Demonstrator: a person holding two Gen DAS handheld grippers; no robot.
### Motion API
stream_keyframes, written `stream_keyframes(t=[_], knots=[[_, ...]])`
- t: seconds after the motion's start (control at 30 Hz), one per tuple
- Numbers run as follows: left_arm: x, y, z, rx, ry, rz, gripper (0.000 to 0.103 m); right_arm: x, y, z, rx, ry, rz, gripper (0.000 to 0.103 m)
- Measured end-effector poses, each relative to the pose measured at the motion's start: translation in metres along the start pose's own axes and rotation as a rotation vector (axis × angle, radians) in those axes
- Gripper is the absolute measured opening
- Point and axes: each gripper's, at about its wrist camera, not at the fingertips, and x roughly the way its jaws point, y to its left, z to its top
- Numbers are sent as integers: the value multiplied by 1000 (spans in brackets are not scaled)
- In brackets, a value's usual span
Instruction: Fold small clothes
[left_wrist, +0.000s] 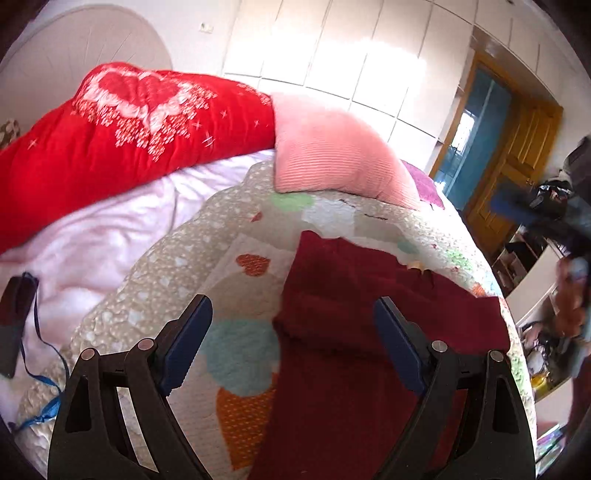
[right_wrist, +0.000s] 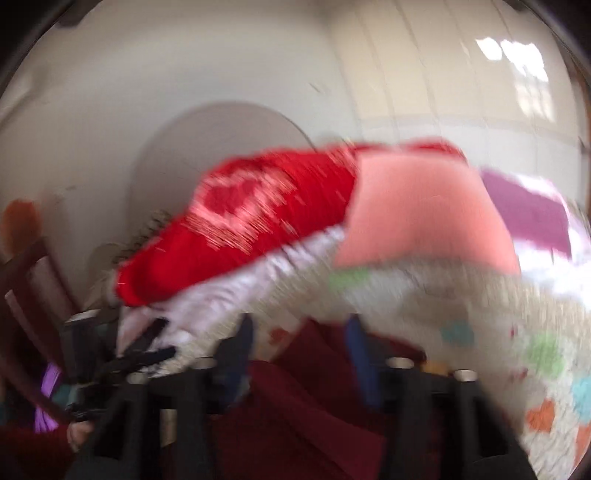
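Note:
A dark red knitted garment (left_wrist: 351, 314) lies partly folded on the patchwork quilt (left_wrist: 236, 258), near the bed's right edge. My left gripper (left_wrist: 292, 301) hovers just above it, open, its blue pads wide apart; the right pad is over the garment and the left over the quilt. The right wrist view is blurred by motion. There my right gripper (right_wrist: 299, 332) stands open above the same dark red garment (right_wrist: 314, 406), with nothing pressed between its pads.
A red heart-pattern duvet (left_wrist: 129, 122) and a pink pillow (left_wrist: 332, 155) lie at the far side of the bed. A dark phone (left_wrist: 14, 317) on a blue lanyard sits at the left. Shelves (left_wrist: 532, 266) and a wooden door (left_wrist: 517, 162) stand to the right.

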Motion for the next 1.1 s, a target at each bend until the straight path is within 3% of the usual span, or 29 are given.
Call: stream_keyframes(t=[0.1,0.2,0.33,0.43,0.5,0.6,0.73,0.8,0.87,0.97,1.1], knots=[[12,1,-3,19,30,-3,89,4,-28,-21,102,17,-73,56],[29,-4,-5,45,65,-16,89,-32,-40,-52,130,15,-107,56],[57,-10,-5,64,111,-52,89,-69,-67,-100,156,52,-323,56],[63,-11,-5,88,102,-66,89,-94,-99,-123,273,81,-384,56],[53,-10,-6,101,62,-103,89,-106,-118,-144,371,75,-363,56],[43,-11,-10,171,50,-152,89,-108,-115,-158,381,53,-303,56],[45,-18,-16,306,89,-116,89,-85,-70,-146,241,35,-165,56],[43,-15,-16,327,83,-84,89,-58,-33,-129,121,48,-85,56],[39,-6,-16,292,79,-87,89,-27,1,-118,0,76,-50,56],[29,20,-16,168,78,-81,89,24,54,-107,-195,115,3,46],[15,52,-17,52,67,-30,89,89,93,-103,-337,195,30,42]])
